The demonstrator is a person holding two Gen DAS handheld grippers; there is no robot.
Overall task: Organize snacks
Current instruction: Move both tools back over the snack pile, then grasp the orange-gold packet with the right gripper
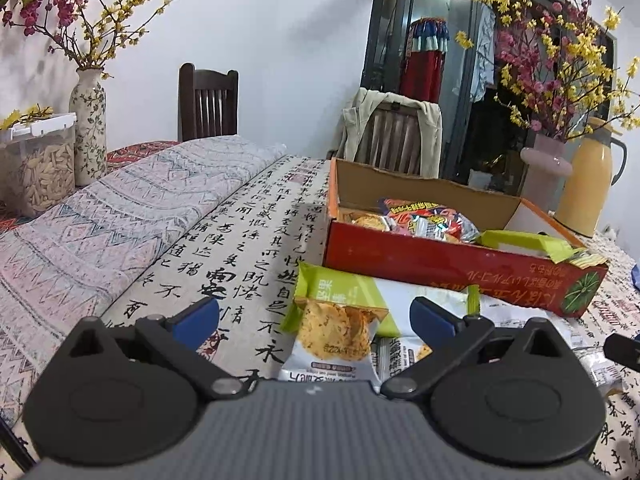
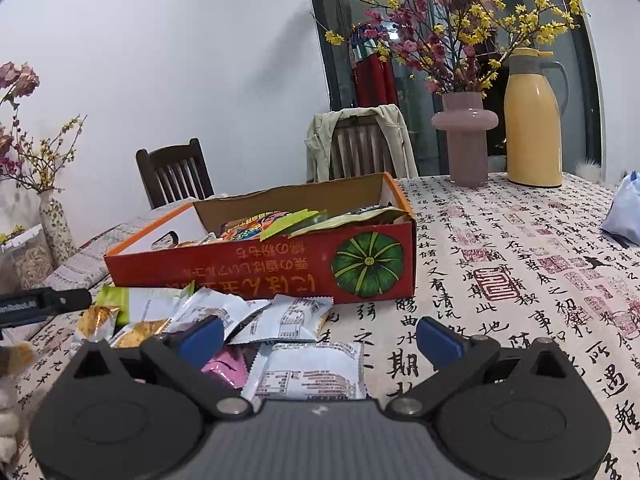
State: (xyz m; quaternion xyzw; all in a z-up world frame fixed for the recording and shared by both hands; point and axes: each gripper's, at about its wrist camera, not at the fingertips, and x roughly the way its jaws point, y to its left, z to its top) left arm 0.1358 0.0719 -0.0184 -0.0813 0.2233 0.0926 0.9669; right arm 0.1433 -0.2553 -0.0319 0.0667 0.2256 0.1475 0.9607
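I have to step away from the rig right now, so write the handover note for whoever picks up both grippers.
Left gripper: open, holding nothing, hovering over a cracker packet on the table in front of the box.
Right gripper: open, holding nothing, over a white packet and a pink packet.
Red cardboard box: stands open on the tablecloth, with several snacks already inside.
Left to do: a loose pile of packets lies on the table in front of the box. Pick them up and put them in.
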